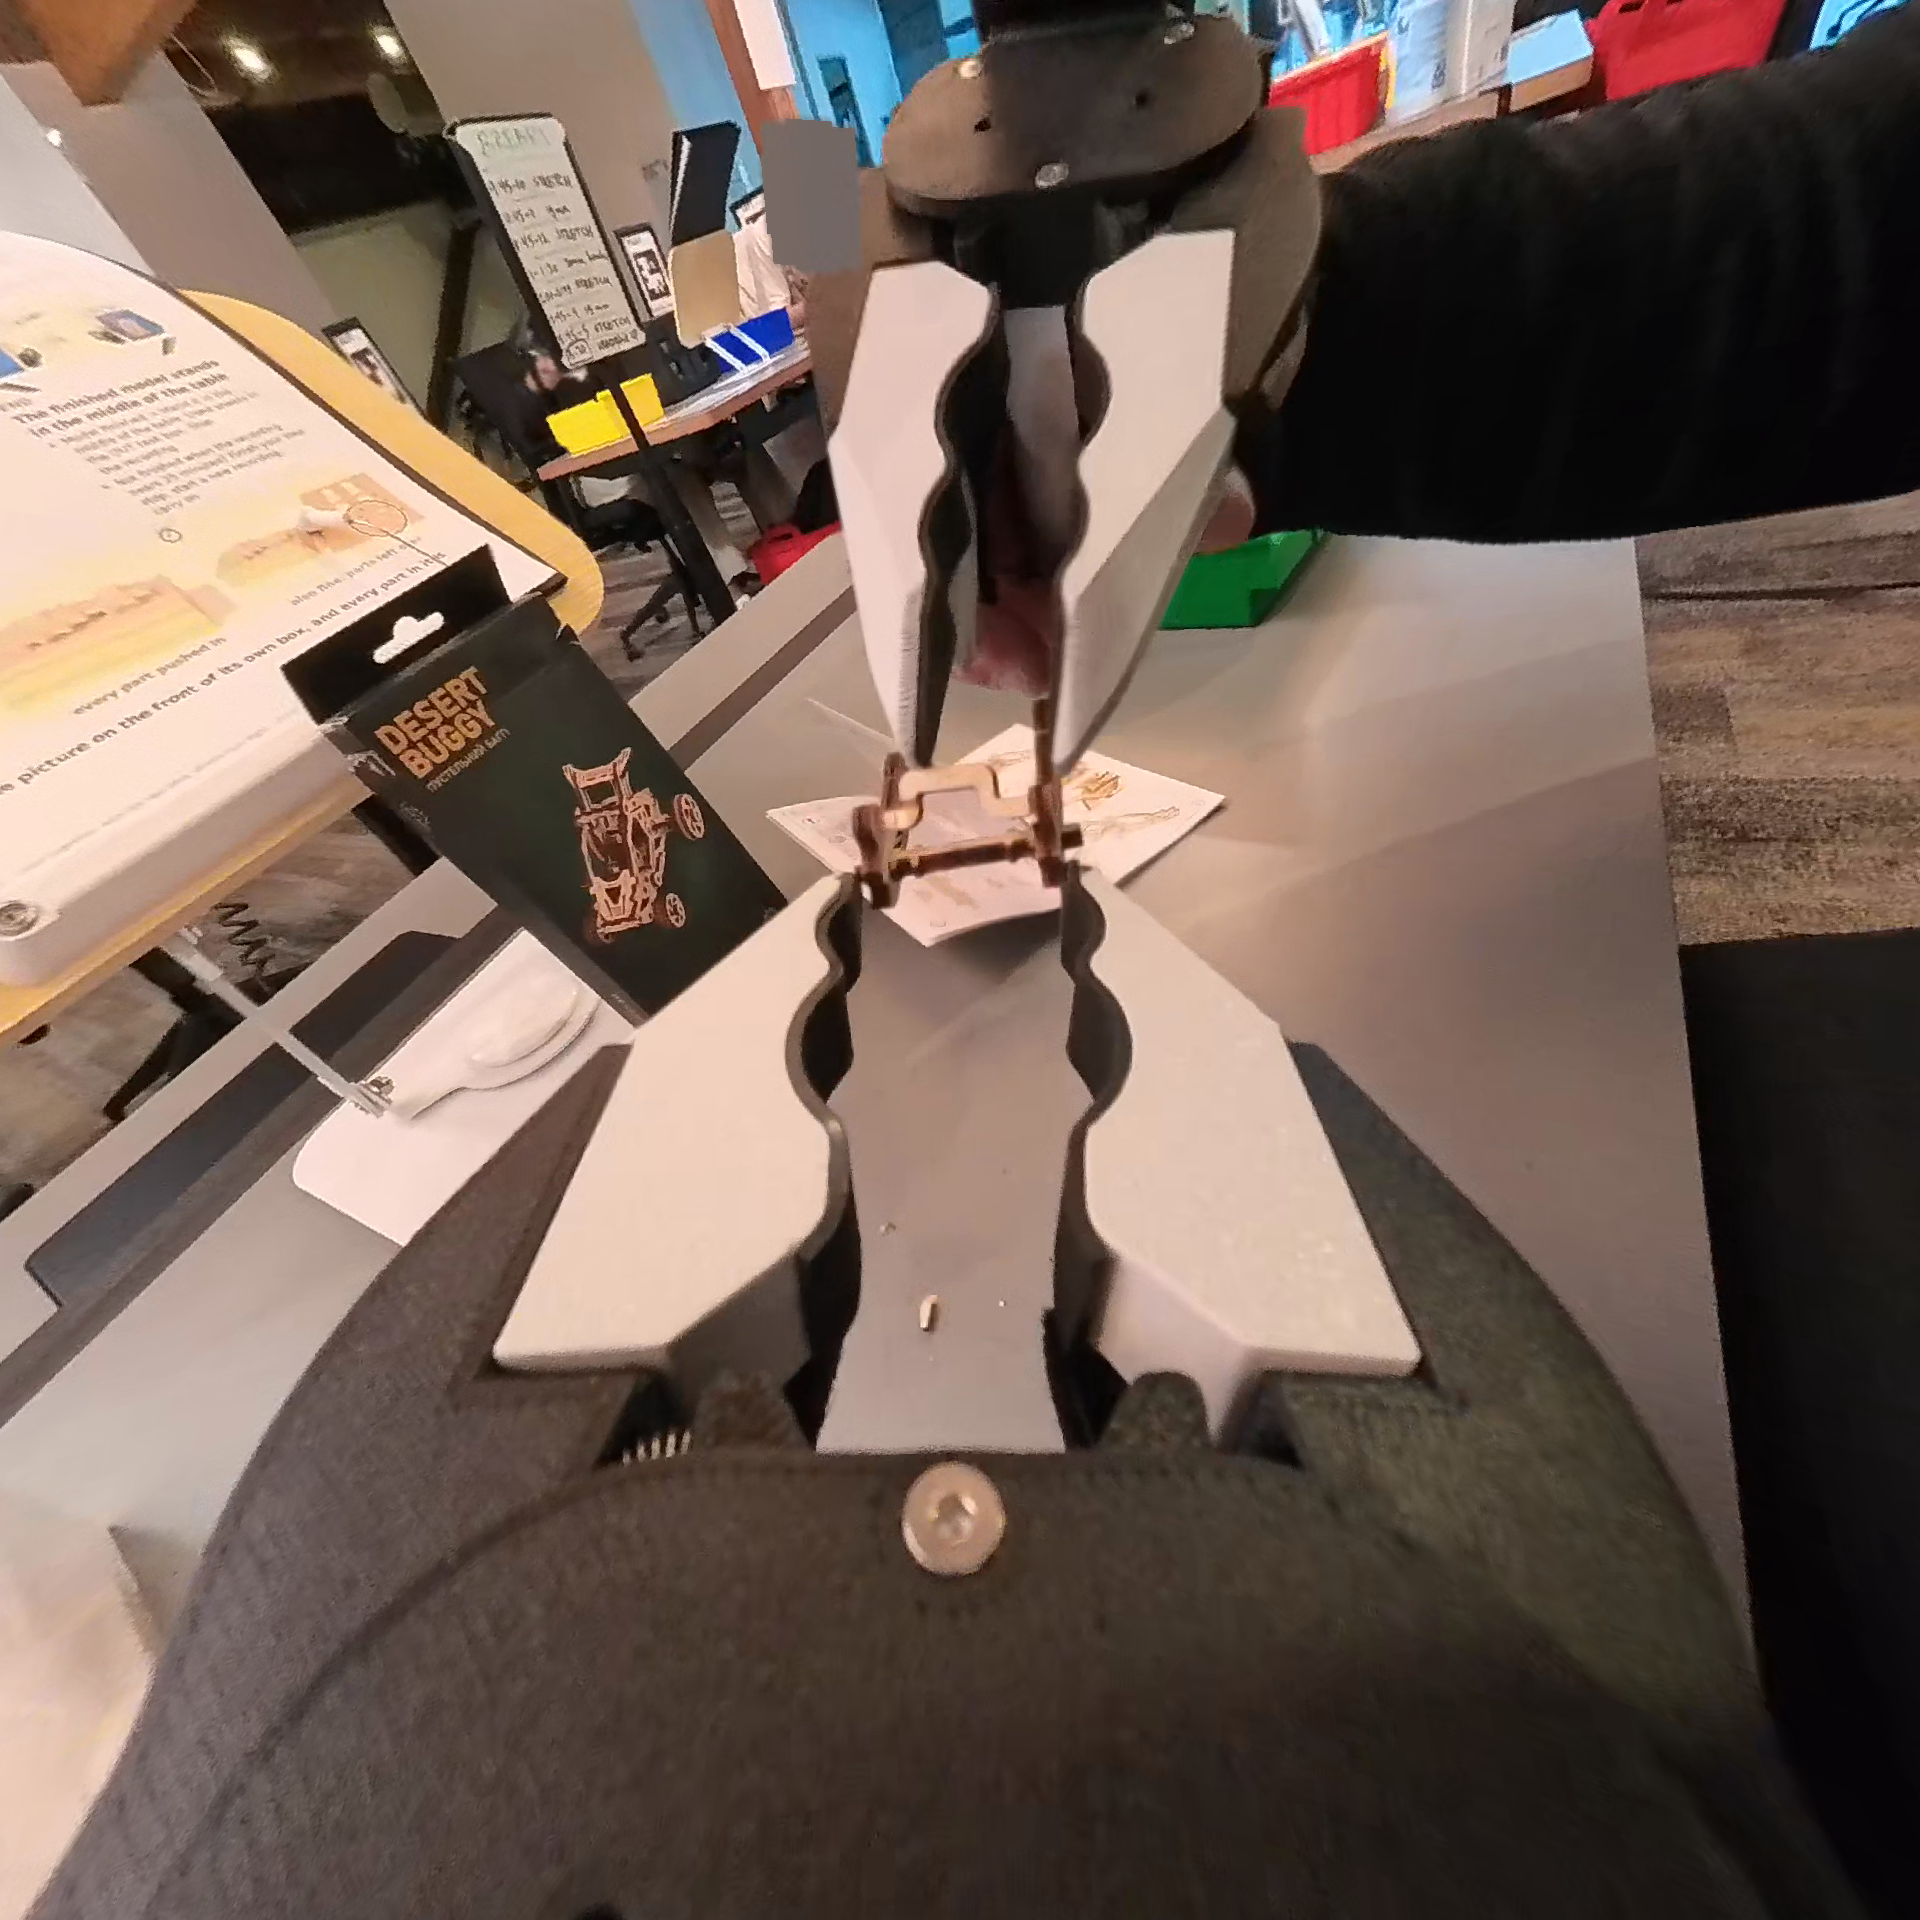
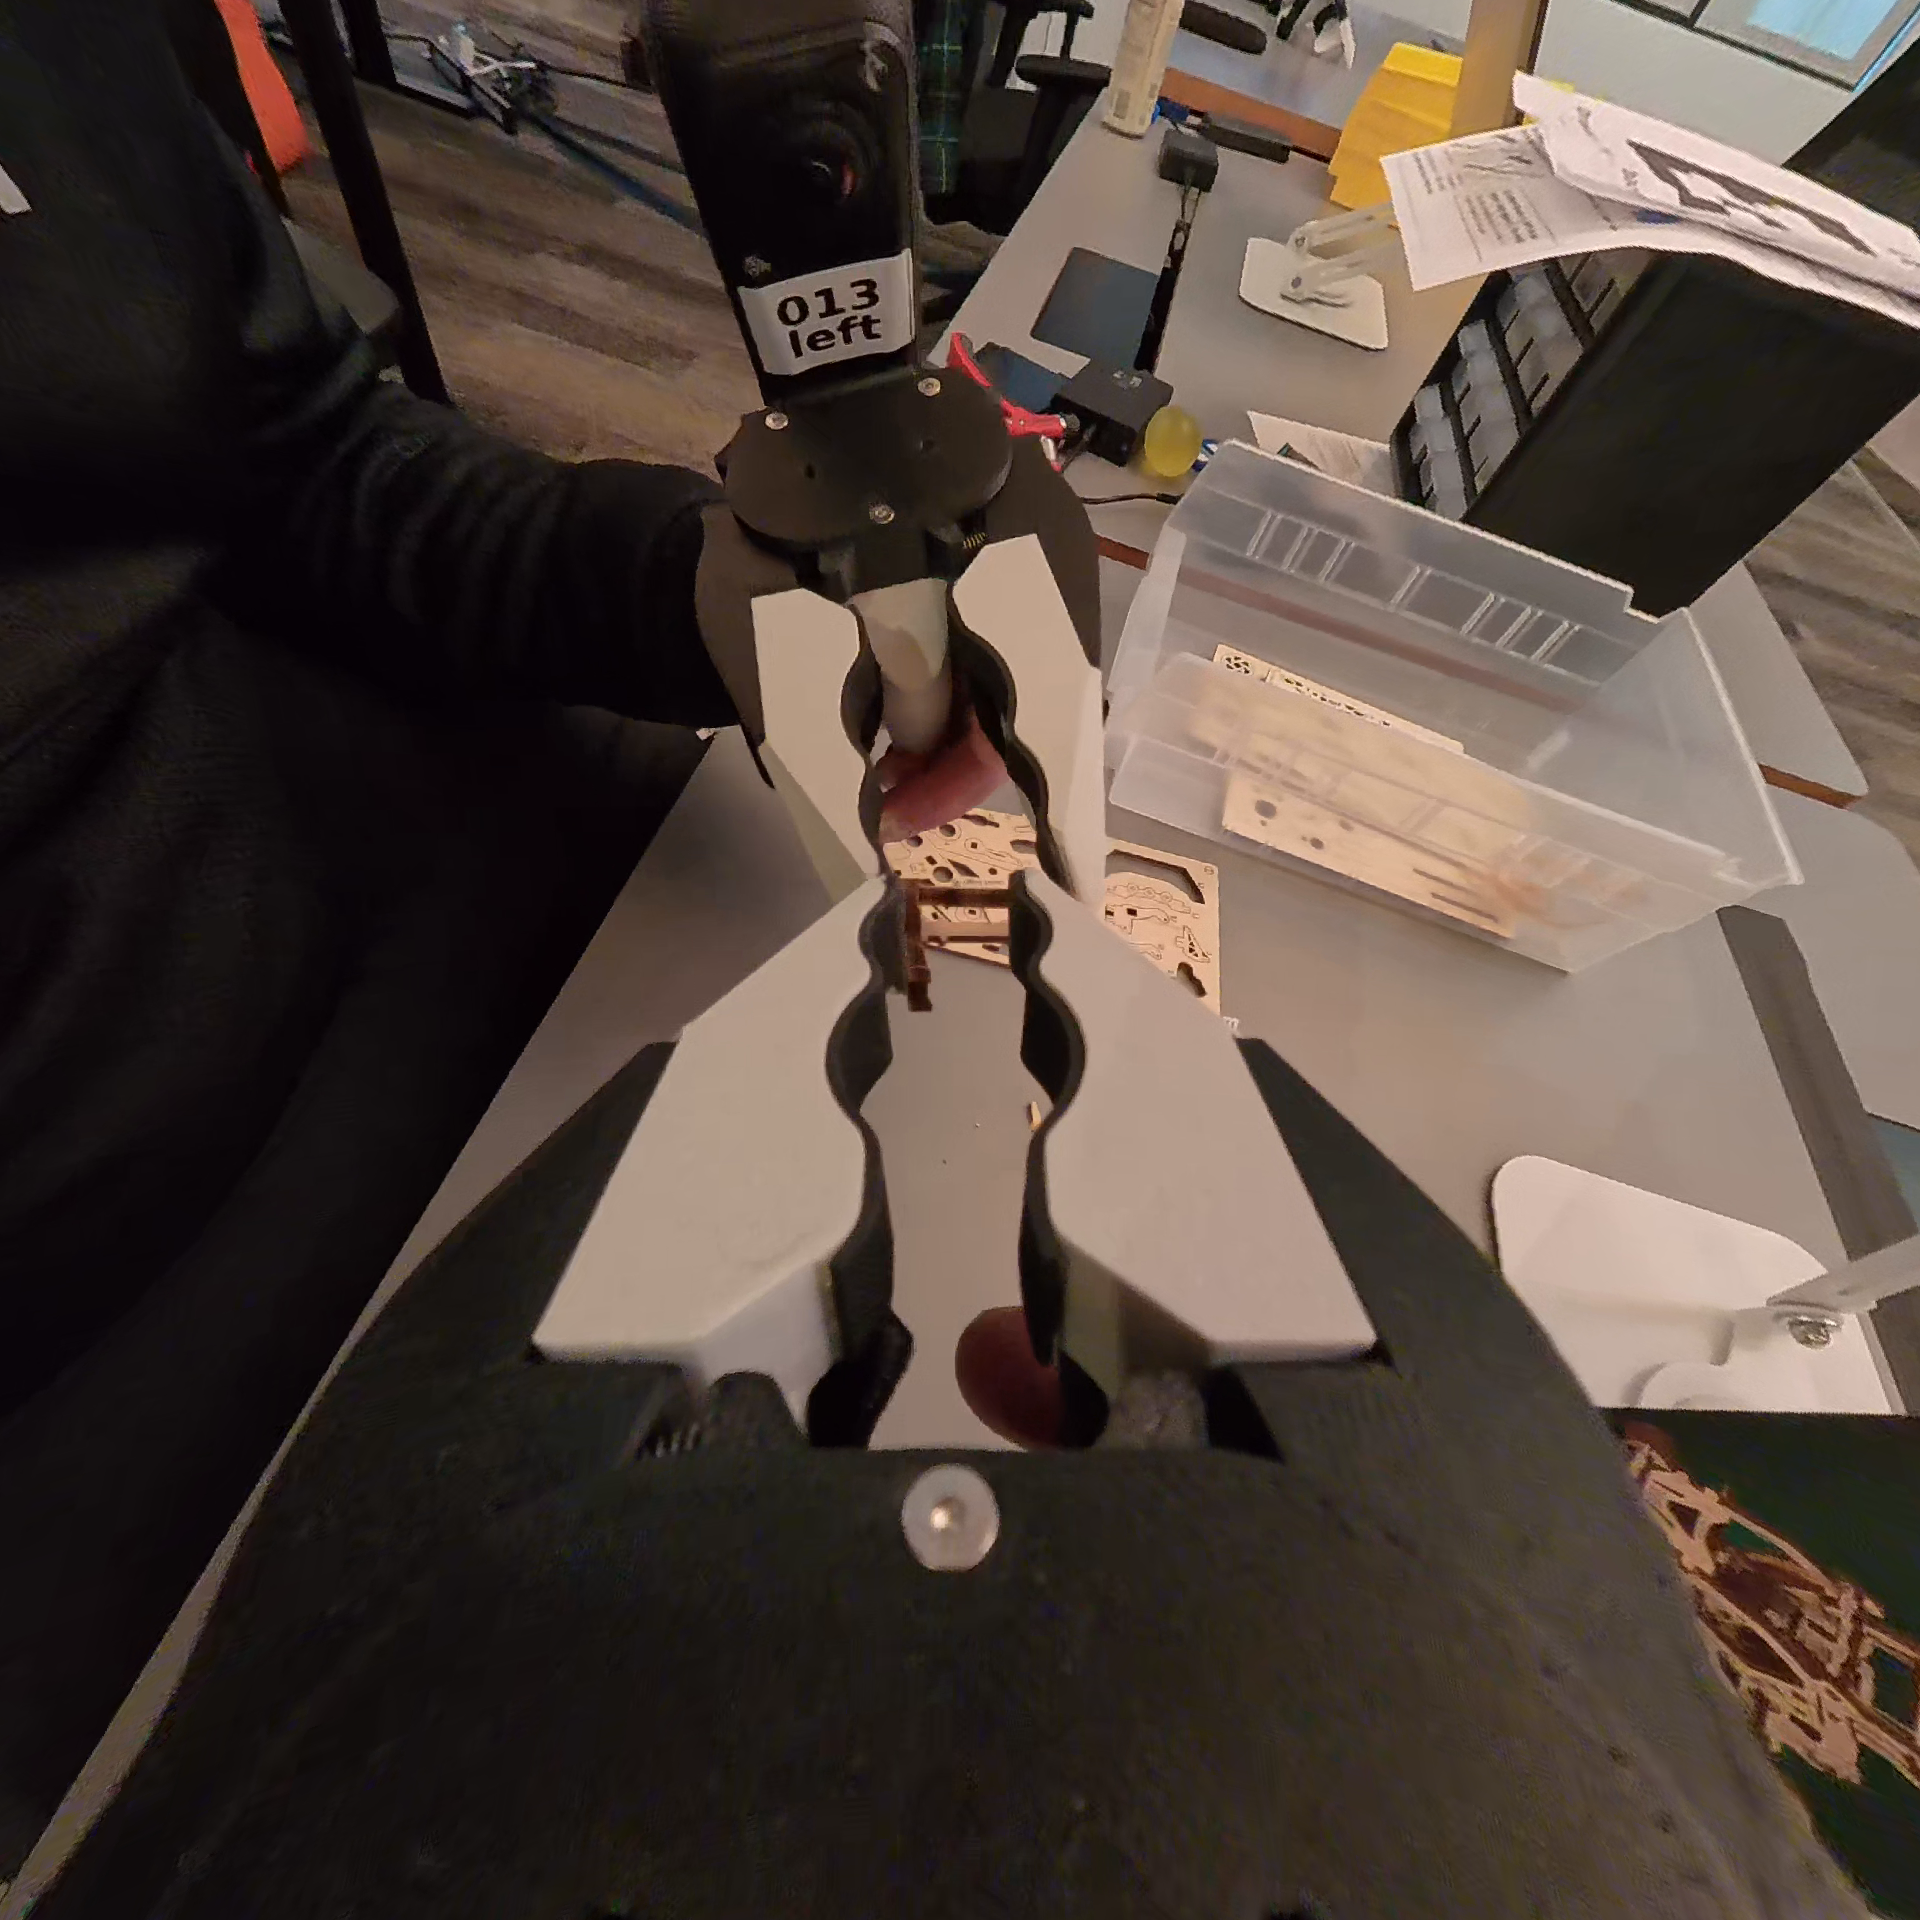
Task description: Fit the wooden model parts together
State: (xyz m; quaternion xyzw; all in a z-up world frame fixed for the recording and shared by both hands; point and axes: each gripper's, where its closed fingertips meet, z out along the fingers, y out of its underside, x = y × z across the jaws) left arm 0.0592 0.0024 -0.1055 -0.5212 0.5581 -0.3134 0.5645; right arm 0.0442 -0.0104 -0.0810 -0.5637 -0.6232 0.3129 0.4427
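A small wooden model frame [image 1: 961, 831], two brown side plates joined by a pale crossbar and an axle, hangs above the grey table [image 1: 1351, 935]. My left gripper [image 1: 961, 883] is shut on its lower part, one pad against each side plate. My right gripper [image 1: 987, 753] comes in from the far side and is shut on its upper part. In the right wrist view the frame [image 2: 951, 925] spans my right gripper's [image 2: 956, 899] pads, one side plate lying flat on the left pad. The left gripper [image 2: 971, 873] faces it there.
A dark green kit box [image 1: 540, 790] stands to the left, with a folded instruction sheet [image 1: 1132, 821] under the frame. Laser-cut wooden sheets [image 2: 1164, 925] lie on the table beside a clear plastic bin [image 2: 1403, 748]. A white stand base [image 1: 447, 1081] and a propped instruction board [image 1: 156, 520] are at the left. My two grippers' fingertips are within a few centimetres of each other.
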